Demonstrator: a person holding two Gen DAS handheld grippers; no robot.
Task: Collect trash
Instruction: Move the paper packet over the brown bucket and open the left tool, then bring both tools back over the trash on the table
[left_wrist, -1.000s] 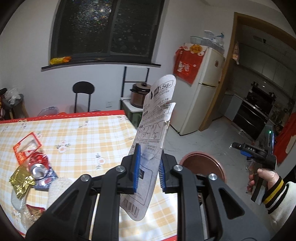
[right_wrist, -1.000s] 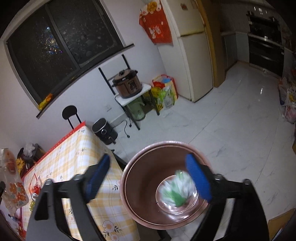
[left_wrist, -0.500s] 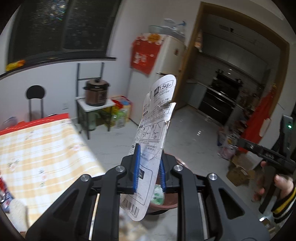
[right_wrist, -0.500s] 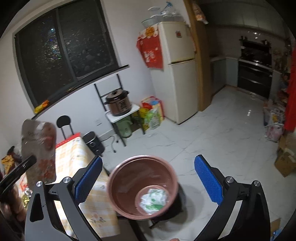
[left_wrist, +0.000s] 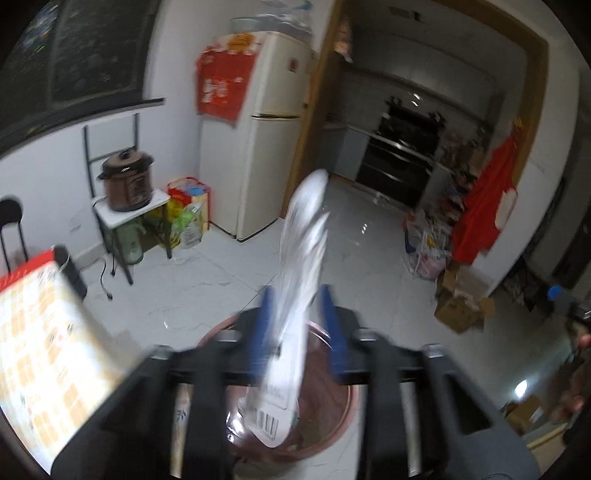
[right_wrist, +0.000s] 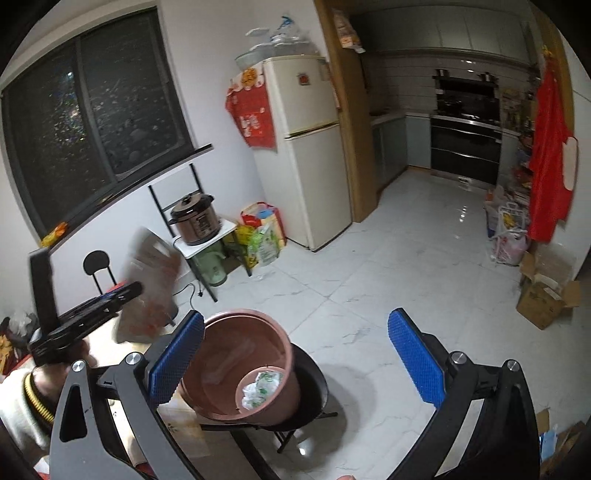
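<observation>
Left gripper (left_wrist: 295, 325) over the brown bin (right_wrist: 243, 369), with the white wrapper (left_wrist: 295, 295) between its fingers (left_wrist: 264, 325).

The left fingers had just been spreading and stood apart, the blurred wrapper upright between them, its barcoded lower end hanging over the bin's mouth; whether a pad still touched it could not be told. The right gripper (right_wrist: 295, 365) stood with its blue fingers (right_wrist: 177, 365) spread wide and nothing between them. The bin sat on a black stool (right_wrist: 314, 391) on the white tiled floor (right_wrist: 406, 266), just beside the corner of the checked surface (left_wrist: 48, 354), and held crumpled green-and-white trash (right_wrist: 262, 387) at its bottom. A hand (right_wrist: 55, 380) in a striped cuff held the left gripper.
</observation>
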